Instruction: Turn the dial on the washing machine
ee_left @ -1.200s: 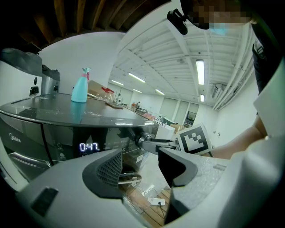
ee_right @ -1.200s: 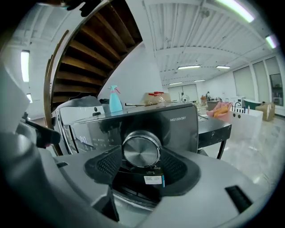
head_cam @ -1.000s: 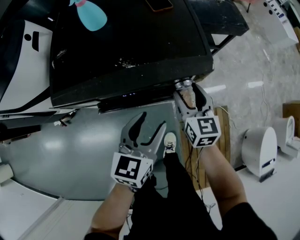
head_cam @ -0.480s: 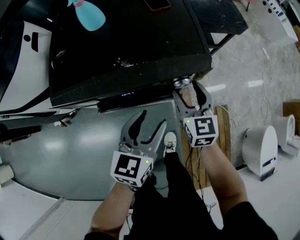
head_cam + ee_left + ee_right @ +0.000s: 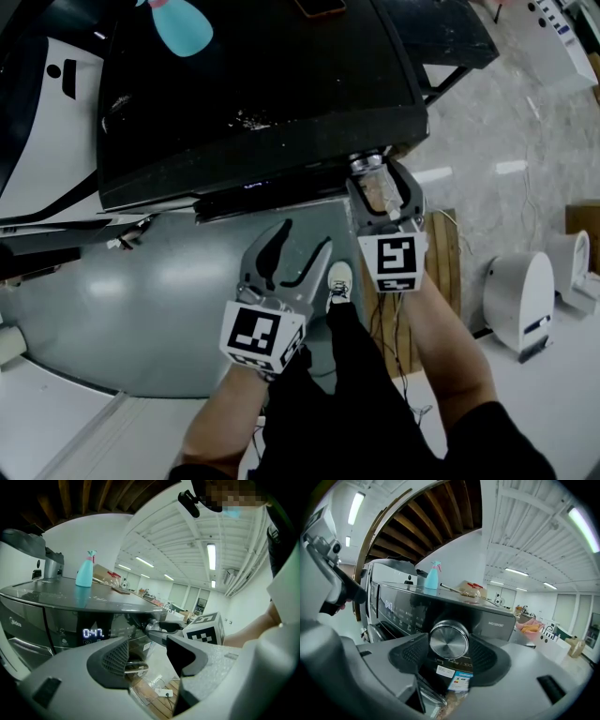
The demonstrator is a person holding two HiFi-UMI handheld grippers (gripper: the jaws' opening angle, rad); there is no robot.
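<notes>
Dial (image 5: 448, 640) at the right end of the washing machine (image 5: 262, 94) front panel, clenched between right gripper (image 5: 448, 656) fingers that have just been closing. Mostly hidden under the machine's top edge in the head view. Left gripper (image 5: 147, 660) at 7 o'clock of it, fingers released, empty. Spray bottle (image 5: 183, 28) at 11 o'clock, cut off by the frame.

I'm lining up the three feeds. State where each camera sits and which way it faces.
Head view: on the person's head, facing steeply down onto the washing machine; shows both forearms, left gripper, right gripper.
Left gripper view: rides the left gripper, facing along its open, empty jaws at the machine's front; a forearm shows right.
Right gripper view: rides the right gripper, facing the dial between its jaws, which have just been closing on it.
Shared: all three show the blue spray bottle.
</notes>
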